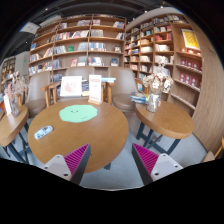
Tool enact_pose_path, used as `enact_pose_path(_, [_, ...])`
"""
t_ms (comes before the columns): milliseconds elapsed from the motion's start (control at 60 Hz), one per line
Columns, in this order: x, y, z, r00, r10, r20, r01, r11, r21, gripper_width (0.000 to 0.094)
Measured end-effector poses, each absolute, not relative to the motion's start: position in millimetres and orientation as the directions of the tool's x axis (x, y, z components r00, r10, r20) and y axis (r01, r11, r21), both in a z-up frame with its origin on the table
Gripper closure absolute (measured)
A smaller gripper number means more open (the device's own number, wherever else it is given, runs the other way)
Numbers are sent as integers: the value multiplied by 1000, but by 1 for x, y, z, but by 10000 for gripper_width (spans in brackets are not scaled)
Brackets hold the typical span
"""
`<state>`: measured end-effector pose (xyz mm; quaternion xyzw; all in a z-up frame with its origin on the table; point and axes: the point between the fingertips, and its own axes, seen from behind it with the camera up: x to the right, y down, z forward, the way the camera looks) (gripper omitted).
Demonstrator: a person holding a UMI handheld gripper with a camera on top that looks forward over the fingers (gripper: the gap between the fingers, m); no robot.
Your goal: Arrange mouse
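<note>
Tongs (110, 160) spread, empty, hovering before round wooden worktop (100, 135); round green mat (78, 114) at centre, likely mouse's spot.

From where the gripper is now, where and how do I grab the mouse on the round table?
Take the mouse across its two long flanks, from above. It lies flat and low near the round table edge, left of the green mat. The gripper is open, far short of it.

gripper (111, 158) held level, fingers spread wide apart, magenta pads (76, 155) facing inward, nothing between
</note>
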<state>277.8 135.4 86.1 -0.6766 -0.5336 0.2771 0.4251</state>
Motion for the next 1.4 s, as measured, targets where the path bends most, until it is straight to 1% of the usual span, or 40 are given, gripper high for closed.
enact_pose_path(133, [269, 109, 84, 227, 971, 76, 489, -47, -871, 78])
enact_pose_path(433, [244, -34, 77, 77, 996, 35, 503, -8, -864, 79])
enact_pose_path(550, [234, -91, 66, 37, 999, -25, 509, -40, -860, 79])
enact_pose_path(733, [219, -155, 46, -8, 1000, -16, 530, -9, -848, 80])
enact_pose_path(967, [194, -189, 17, -5, 1000, -4, 561, -1, -828, 80])
enact_pose_path(1133, [161, -193, -1, 9, 1000, 10, 572, 3, -820, 80])
enact_pose_path(1250, [140, -194, -12, 30, 1000, 3, 594, -15, -804, 82])
enact_pose_path(1300, [130, -194, -10, 37, 999, -10, 589, -30, -807, 81])
enact_pose_path(1400, [110, -191, -12, 46, 999, -2, 599, -29, -800, 77])
